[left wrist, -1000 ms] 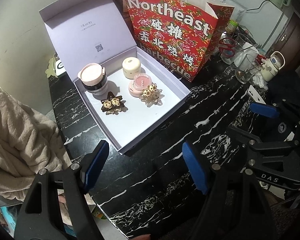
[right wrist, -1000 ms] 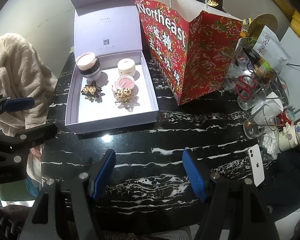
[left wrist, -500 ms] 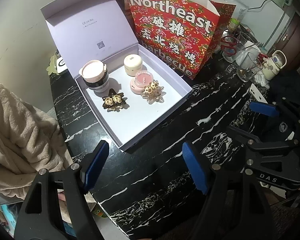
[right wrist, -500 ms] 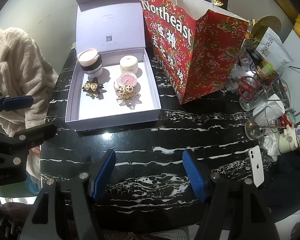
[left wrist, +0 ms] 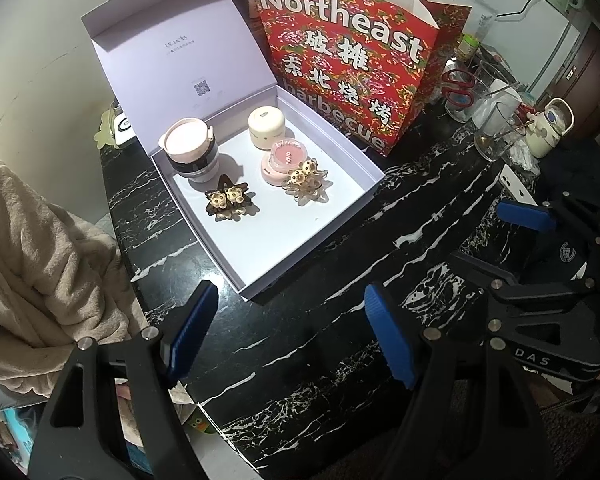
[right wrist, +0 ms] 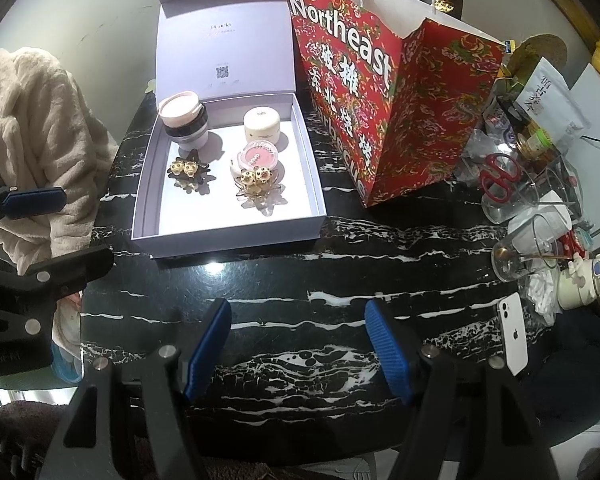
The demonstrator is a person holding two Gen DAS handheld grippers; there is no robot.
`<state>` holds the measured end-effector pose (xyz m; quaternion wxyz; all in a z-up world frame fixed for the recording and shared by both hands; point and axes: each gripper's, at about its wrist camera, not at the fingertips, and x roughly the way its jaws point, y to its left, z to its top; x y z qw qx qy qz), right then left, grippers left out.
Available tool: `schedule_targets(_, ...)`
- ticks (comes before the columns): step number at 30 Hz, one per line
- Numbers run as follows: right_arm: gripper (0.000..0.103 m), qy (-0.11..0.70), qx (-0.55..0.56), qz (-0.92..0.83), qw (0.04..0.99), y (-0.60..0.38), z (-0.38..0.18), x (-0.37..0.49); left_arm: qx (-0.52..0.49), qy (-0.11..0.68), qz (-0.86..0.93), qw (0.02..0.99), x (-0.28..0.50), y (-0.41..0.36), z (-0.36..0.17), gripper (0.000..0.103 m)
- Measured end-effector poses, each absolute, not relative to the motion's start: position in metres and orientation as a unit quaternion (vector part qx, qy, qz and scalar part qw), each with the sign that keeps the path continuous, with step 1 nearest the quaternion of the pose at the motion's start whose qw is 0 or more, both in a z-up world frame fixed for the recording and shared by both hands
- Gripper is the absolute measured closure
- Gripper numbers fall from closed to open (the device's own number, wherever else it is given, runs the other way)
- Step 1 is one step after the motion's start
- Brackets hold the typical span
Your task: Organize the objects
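Note:
An open lilac gift box (left wrist: 300,240) (right wrist: 236,236) sits on the black marble table, lid raised. Inside are a pink-lidded jar (left wrist: 190,152) (right wrist: 183,120), a cream jar (left wrist: 266,126) (right wrist: 261,125), a pink blush compact (left wrist: 282,160) (right wrist: 258,156), a dark hair clip (left wrist: 229,201) (right wrist: 188,172) and a clear hair clip (left wrist: 305,182) (right wrist: 258,186). My left gripper (left wrist: 288,336) is open and empty, near the box's front corner. My right gripper (right wrist: 298,350) is open and empty, above the table in front of the box.
A red "Northeast barbecue" paper bag (left wrist: 348,64) (right wrist: 388,92) stands right of the box. Glasses, red scissors (right wrist: 500,178), a small kettle (right wrist: 580,280) and a white phone (right wrist: 514,334) crowd the right side. A beige fleece blanket (right wrist: 36,128) lies at the left edge.
Both grippers have drifted slightly, so the box and bag shift a little in both views. Nothing was grasped or moved; both grippers stay open.

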<state>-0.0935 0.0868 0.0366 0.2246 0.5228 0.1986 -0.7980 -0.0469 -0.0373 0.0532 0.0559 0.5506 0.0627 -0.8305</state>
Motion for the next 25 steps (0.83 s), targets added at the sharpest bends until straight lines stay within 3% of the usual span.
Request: schedule_targets(25, 0.033, 0.199, 0.529, -0.794, 0.225, 0.0906, 0.033, -0.0917, 0.554, 0.056, -0.829, 0.052, -0.0463, -0.031, 0.0522, 0.028)
